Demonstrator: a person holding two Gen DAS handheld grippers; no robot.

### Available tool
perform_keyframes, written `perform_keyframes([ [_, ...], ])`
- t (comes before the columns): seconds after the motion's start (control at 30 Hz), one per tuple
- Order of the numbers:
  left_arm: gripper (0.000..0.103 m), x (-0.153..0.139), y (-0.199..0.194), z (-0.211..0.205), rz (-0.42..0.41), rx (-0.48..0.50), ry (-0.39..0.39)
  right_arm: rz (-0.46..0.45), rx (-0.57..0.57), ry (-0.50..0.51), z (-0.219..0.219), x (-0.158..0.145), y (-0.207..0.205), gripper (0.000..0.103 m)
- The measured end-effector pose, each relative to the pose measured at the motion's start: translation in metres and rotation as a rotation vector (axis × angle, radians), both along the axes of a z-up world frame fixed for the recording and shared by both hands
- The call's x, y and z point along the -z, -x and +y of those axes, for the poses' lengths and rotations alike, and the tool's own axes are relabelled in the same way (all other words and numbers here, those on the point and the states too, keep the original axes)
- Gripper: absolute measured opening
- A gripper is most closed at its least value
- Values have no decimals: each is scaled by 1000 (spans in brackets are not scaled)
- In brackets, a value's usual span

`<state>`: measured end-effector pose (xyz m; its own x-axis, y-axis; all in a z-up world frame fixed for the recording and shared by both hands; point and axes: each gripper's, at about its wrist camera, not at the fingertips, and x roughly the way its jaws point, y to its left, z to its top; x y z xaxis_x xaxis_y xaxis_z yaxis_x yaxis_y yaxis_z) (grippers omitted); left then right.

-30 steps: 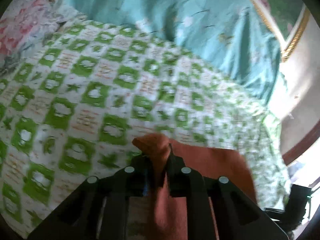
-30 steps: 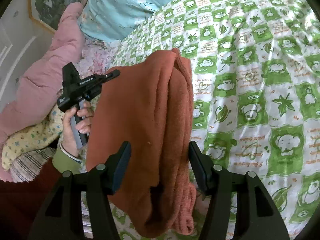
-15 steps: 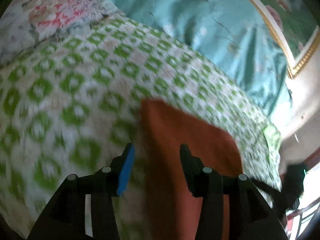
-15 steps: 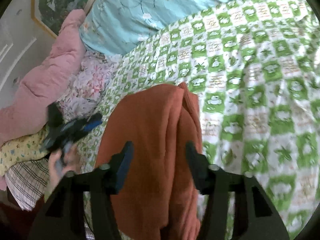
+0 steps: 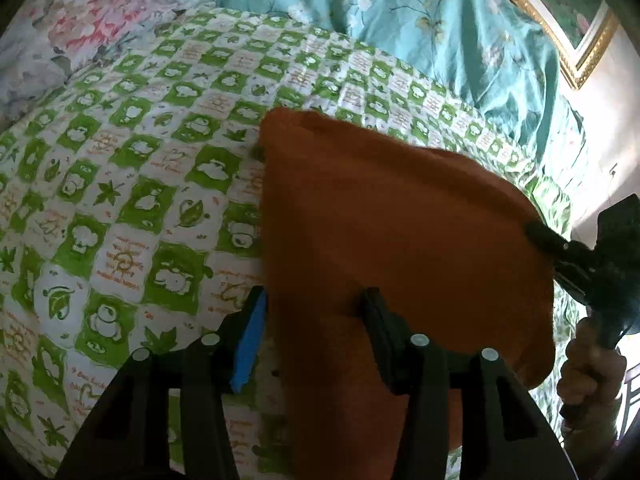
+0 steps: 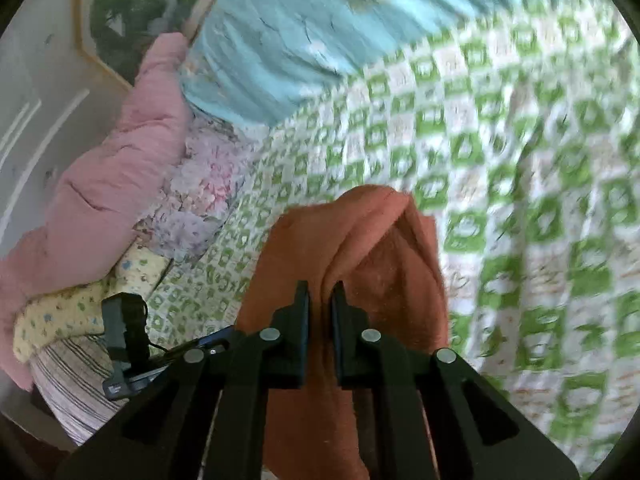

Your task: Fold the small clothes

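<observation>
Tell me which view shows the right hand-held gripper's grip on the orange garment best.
The right wrist view: the right hand-held gripper is closing, pinching a fold of the orange garment. The left wrist view shows only its dark tip at the garment's far edge.

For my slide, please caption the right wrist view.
Right gripper jaws closing on a fold of orange cloth above the green checked bedsheet.

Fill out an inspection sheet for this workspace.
Surface: bed under a green-checked quilt.
Job's things: orange garment lying on the quilt.
Clutter: pink quilt, yellow patterned cloth, striped cloth piled at the bedside.
Grippers: left claw opening, garment edge between its pads but not pressed; right claw closing, pinching a garment fold.
Cables: nothing seen.
Surroundings: teal bedding, framed picture.
</observation>
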<state>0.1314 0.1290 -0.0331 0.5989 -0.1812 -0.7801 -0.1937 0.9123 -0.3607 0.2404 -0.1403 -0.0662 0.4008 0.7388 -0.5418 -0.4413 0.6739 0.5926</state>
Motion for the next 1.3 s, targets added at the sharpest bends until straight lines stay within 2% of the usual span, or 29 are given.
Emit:
perform_keyframes([
  [0.1,53,8,-2,-3,29,12,6,50,40,79,-6,25,-5,11],
  [0.2,54,13,-1,-6,43,23,4,131,78,101,-12,59,-12,11],
  [0.27,55,16,-2,-5,53,23,10,138,92,104,-15,70,-12,11],
  [0.47,58,22,-11,-1,68,29,40,125,100,114,-16,73,-11,11],
  [0.7,58,17,-76,25,43,16,93,112,122,122,-16,74,-8,11],
  [0.77,54,21,-96,31,51,18,111,102,125,135,-15,76,-7,11],
  [0.83,29,25,-111,36,55,12,123,92,131,147,-13,77,-7,11],
  [0.9,21,27,-117,37,45,12,98,81,141,158,-12,75,-8,11],
  [1.0,19,31,-121,35,45,11,56,74,139,201,-6,80,-13,10],
  [1.13,26,20,-115,26,48,7,-9,97,149,150,-11,78,-13,12],
  [1.17,27,17,-111,25,48,9,-13,107,154,127,-15,76,-11,15],
  [1.3,38,-6,-70,12,7,35,-79,105,180,90,-32,61,5,20],
])
